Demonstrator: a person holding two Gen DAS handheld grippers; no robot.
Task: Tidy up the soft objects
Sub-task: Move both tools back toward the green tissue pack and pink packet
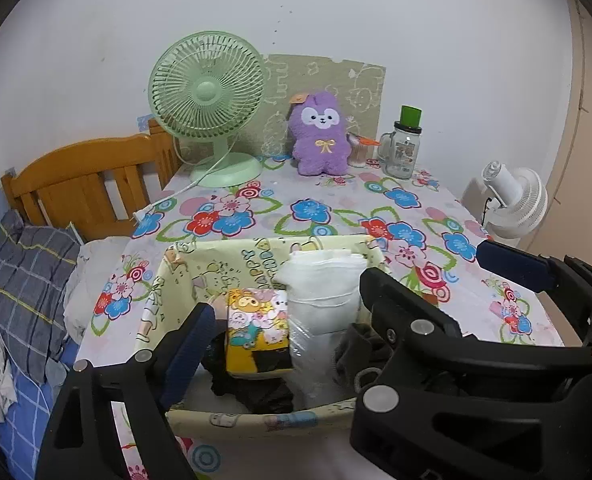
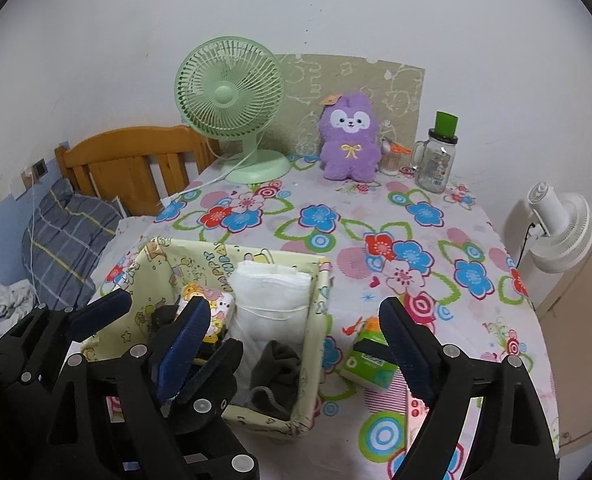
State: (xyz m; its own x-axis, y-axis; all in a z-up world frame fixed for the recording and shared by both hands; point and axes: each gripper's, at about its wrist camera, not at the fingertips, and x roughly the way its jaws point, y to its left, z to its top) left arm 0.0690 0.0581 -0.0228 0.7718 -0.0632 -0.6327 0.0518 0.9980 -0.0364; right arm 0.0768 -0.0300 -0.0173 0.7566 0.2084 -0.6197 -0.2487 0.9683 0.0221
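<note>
A fabric-lined basket with cartoon prints stands at the near side of the table. It holds a folded white cloth, a yellow cartoon tissue pack and dark grey socks. My left gripper hangs open over the basket's near edge, holding nothing. Beside it my right gripper is open over the basket's right wall, also holding nothing. A green tissue pack lies on the cloth right of the basket. A purple plush sits upright at the back.
A green desk fan and a glass jar with a green lid stand at the back of the flowered tablecloth. A wooden headboard and checked pillow are left; a white fan is right.
</note>
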